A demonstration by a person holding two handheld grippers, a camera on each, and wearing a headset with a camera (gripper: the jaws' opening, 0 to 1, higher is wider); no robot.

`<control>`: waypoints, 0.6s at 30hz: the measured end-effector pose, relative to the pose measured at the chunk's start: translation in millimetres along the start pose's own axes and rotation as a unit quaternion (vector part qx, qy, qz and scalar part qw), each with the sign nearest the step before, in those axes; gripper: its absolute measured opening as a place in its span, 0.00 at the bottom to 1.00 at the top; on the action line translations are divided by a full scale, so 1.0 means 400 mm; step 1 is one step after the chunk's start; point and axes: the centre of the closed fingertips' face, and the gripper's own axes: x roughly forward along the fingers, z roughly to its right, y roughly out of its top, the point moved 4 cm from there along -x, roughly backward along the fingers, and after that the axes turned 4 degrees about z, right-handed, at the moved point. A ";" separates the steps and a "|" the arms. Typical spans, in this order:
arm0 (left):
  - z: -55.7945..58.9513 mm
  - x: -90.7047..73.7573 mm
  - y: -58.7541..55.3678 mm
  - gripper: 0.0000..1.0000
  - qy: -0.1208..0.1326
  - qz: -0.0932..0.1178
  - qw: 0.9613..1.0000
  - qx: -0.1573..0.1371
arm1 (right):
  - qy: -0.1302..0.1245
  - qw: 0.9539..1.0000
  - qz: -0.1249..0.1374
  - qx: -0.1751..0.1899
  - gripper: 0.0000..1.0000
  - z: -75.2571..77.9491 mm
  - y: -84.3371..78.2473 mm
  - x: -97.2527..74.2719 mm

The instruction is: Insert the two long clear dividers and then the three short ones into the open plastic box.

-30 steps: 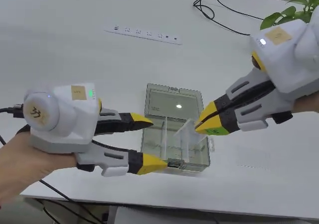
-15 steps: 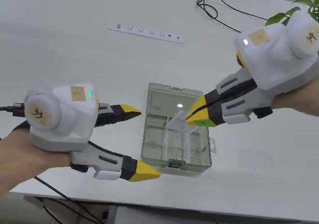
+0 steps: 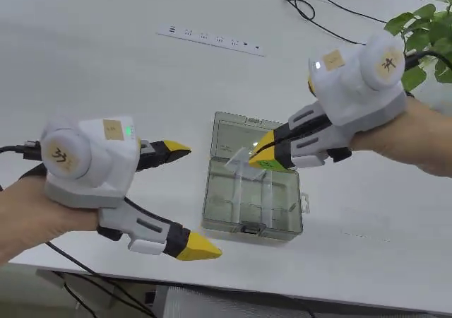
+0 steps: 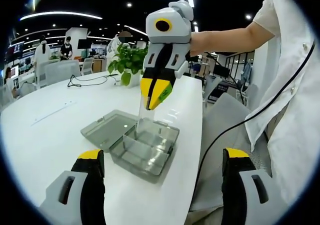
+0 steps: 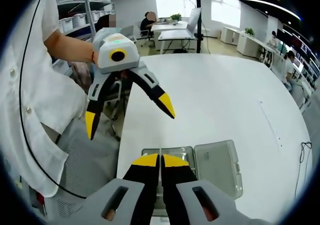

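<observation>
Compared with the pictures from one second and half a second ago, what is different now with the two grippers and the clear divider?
The right gripper, shut on the clear divider, rose and lifted it up from the right part of the box. The left gripper drew back from the box's left side, jaws wide open. The box stayed where it was, still open.

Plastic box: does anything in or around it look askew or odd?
One clear divider slants over the open box, pinched in the shut right tongs and not yet seated. Nothing looks spilled or damaged.
</observation>
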 end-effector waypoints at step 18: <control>-0.012 0.001 -0.017 1.00 0.008 -0.005 1.000 -0.011 | -0.011 1.000 -0.005 0.024 0.02 0.020 -0.058 0.083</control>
